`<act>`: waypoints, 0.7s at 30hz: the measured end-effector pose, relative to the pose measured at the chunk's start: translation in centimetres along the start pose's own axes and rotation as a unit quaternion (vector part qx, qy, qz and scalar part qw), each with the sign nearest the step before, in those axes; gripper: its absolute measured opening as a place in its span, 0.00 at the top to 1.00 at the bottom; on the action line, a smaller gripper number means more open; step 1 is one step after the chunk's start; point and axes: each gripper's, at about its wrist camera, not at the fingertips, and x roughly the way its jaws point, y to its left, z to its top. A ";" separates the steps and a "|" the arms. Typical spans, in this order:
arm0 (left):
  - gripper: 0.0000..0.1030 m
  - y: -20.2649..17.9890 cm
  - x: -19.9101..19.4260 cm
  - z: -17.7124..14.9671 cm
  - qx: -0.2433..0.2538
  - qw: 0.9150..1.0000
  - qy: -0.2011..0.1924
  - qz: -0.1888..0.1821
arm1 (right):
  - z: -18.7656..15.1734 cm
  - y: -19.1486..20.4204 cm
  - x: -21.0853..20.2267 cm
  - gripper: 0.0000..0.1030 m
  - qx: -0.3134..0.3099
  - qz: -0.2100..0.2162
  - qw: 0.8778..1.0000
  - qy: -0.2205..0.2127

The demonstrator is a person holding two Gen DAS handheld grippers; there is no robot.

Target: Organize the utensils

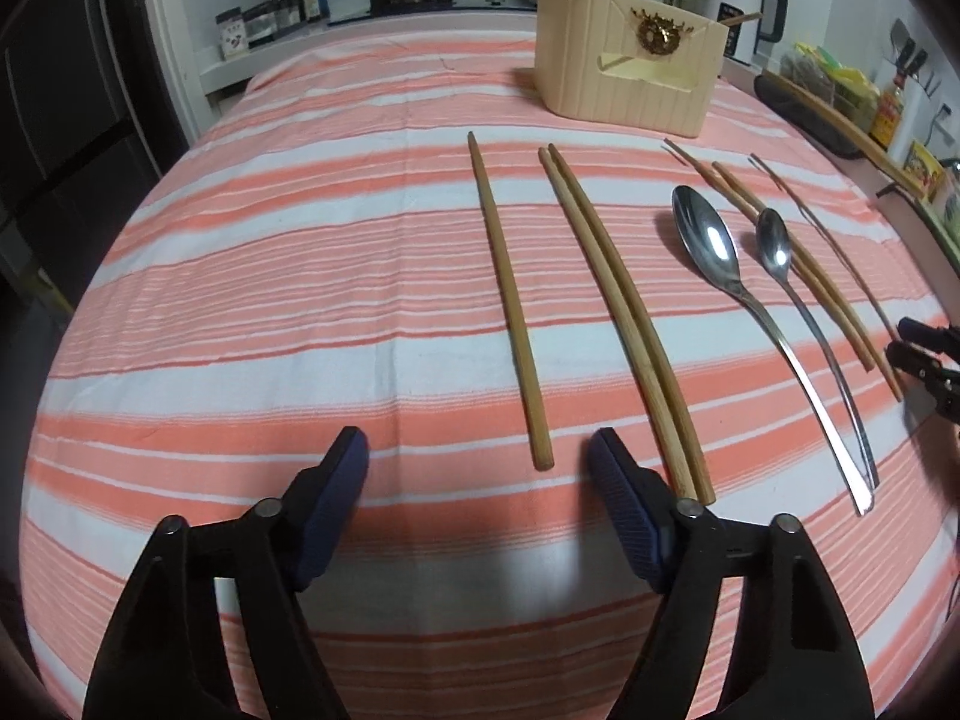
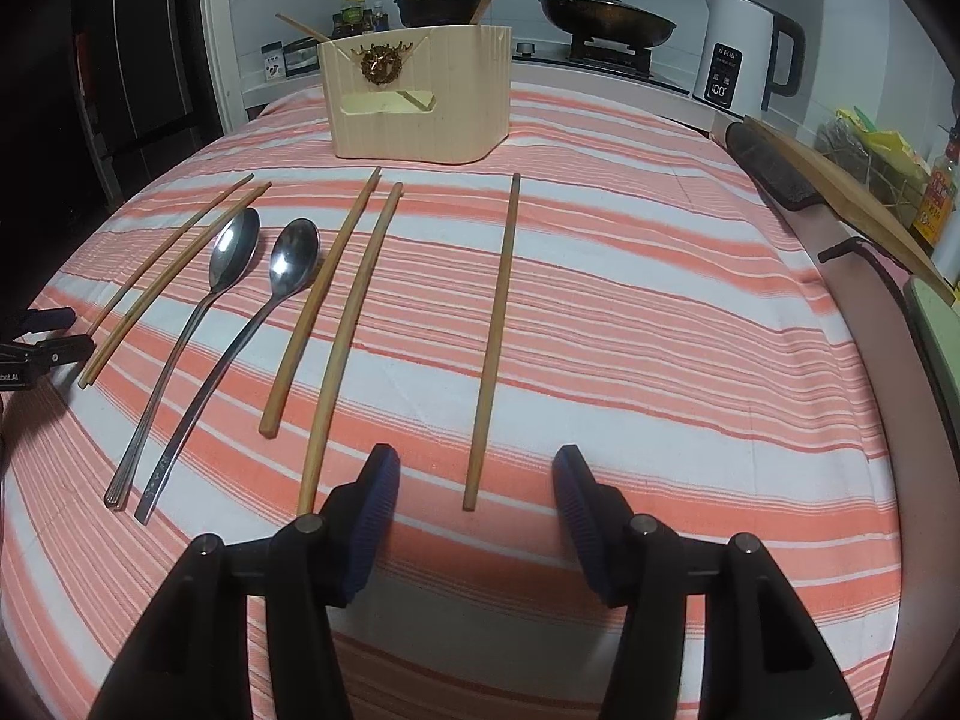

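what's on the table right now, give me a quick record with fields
surface: pink and white striped cloth
holder: cream utensil holder at the far end, with wooden sticks poking out of the top
spoons: two metal spoons side by side, bowls toward the holder
chopsticks: several wooden ones lying loose, lengthwise
left tongs: open, empty, near end of a single chopstick lined up between the fingers
right tongs: open, empty, lined up on a lone chopstick
background: stove with pans, white kettle
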 end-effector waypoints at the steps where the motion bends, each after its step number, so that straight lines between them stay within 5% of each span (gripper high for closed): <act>1: 0.45 -0.2 0.0 0.1 0.003 1.000 -0.006 0.001 | 0.0 0.1 0.0 0.46 0.000 0.000 1.000 0.000; 3: 0.70 -0.7 -0.2 0.1 0.012 1.000 -0.015 -0.001 | 0.0 0.1 0.0 0.46 -0.001 -0.002 1.000 0.000; 4: 0.91 -0.8 -0.2 0.0 0.012 1.000 -0.017 -0.013 | 0.0 0.0 0.0 0.46 -0.001 -0.003 1.000 0.000; 5: 0.94 -1.0 -0.3 -0.1 0.012 1.000 -0.019 -0.010 | 0.0 0.0 0.0 0.48 -0.002 -0.008 1.000 0.000; 7: 0.95 -1.1 -0.5 -0.4 0.013 1.000 -0.025 -0.002 | 0.0 0.3 -0.1 0.50 -0.007 -0.015 1.000 -0.002; 9: 0.96 -0.8 -0.7 -0.6 0.002 1.000 -0.029 -0.001 | 0.0 0.6 -0.2 0.73 -0.016 -0.021 1.000 -0.005; 13: 0.96 0.5 -1.0 -0.8 -0.033 0.999 -0.028 0.009 | 0.0 1.0 -0.3 0.94 -0.024 -0.028 0.999 -0.006; 21: 0.92 2.7 -0.5 0.7 -0.053 0.999 -0.010 0.006 | -0.3 -2.5 -0.6 0.95 0.030 -0.095 0.995 0.003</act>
